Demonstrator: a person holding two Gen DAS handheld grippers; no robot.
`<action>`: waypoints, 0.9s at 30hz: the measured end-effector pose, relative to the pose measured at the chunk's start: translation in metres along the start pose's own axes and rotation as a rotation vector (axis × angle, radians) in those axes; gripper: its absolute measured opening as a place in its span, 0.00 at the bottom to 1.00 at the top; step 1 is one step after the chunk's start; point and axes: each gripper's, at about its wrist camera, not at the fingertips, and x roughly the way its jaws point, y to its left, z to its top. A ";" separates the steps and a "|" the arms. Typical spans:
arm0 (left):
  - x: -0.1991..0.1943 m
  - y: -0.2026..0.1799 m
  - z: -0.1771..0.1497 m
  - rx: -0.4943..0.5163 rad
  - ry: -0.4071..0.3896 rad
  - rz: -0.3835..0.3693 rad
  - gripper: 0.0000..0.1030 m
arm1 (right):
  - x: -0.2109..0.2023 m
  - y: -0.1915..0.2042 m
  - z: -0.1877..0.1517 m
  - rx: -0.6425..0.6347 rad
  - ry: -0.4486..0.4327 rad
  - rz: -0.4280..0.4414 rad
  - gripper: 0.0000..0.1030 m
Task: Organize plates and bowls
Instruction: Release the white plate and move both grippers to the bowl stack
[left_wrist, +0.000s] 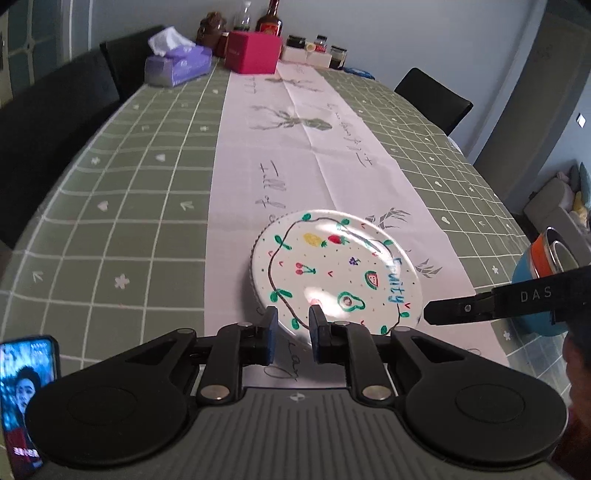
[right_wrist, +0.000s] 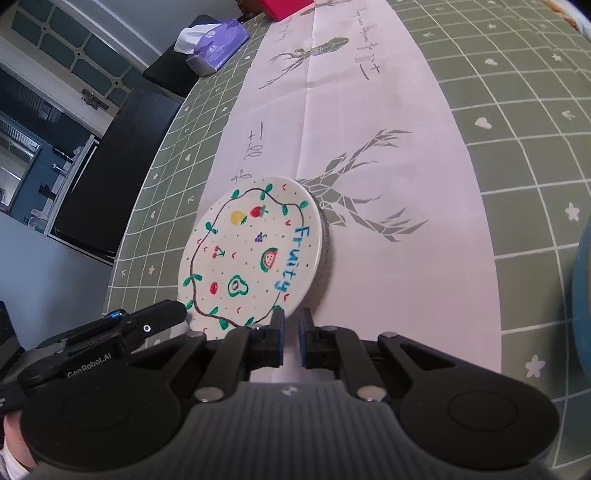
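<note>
A white plate painted with fruits and the word "Fruity" (left_wrist: 334, 273) lies on the white table runner, on top of a grey ribbed plate whose edge shows under it (left_wrist: 254, 273). My left gripper (left_wrist: 293, 325) has its jaws around the plate's near rim, one pad above and one below. In the right wrist view the same plate (right_wrist: 255, 254) shows, and my right gripper (right_wrist: 291, 332) has its jaws narrowly apart at the plate's near right rim. The right gripper's finger (left_wrist: 480, 306) reaches in from the right. Stacked blue and orange bowls (left_wrist: 543, 266) stand at the right.
A phone (left_wrist: 26, 402) lies at the near left. A purple tissue box (left_wrist: 177, 64), a pink box (left_wrist: 253, 51), bottles and jars (left_wrist: 317, 46) stand at the far end. Black chairs (left_wrist: 436, 98) line the green checked tablecloth (left_wrist: 129, 192).
</note>
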 end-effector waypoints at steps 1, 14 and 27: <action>-0.004 -0.005 -0.001 0.024 -0.029 0.014 0.24 | -0.003 0.003 0.000 -0.021 -0.016 -0.017 0.07; -0.031 -0.073 0.008 0.146 -0.132 -0.165 0.30 | -0.082 0.024 -0.028 -0.261 -0.302 -0.189 0.34; -0.013 -0.166 0.049 0.204 -0.046 -0.390 0.67 | -0.183 -0.067 -0.024 -0.048 -0.340 -0.353 0.59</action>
